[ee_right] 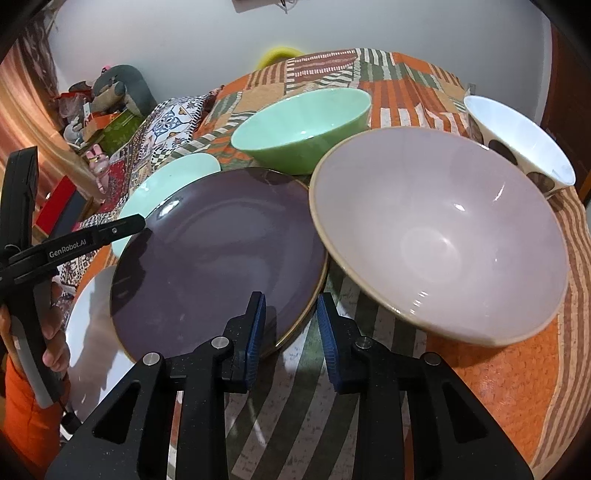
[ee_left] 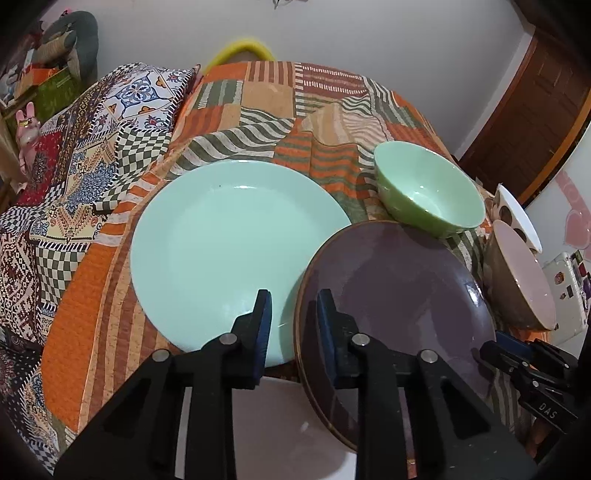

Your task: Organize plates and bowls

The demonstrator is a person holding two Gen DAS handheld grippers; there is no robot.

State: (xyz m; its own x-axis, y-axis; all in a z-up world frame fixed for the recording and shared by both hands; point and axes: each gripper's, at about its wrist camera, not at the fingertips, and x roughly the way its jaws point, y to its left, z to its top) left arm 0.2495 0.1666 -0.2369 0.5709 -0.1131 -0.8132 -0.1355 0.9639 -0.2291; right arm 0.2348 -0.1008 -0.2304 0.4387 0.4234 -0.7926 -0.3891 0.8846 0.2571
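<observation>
From the left wrist, our left tongs (ee_left: 291, 317) sit apart around the purple plate's (ee_left: 399, 295) rim, beside the mint plate (ee_left: 221, 243). From the right wrist, our right tongs (ee_right: 291, 321) gape apart around that plate's near rim, low over the bench (ee_right: 517, 387).

wall (ee_left: 369, 33): plain white | door (ee_left: 535, 110): dark brown wood, far right | surface (ee_left: 258, 96): covered by orange-green striped patchwork cloth | patterned cushion (ee_left: 147, 96): at left | cluttered shelf (ee_left: 40, 81): boxes, pink rabbit figure (ee_left: 26, 127)
</observation>
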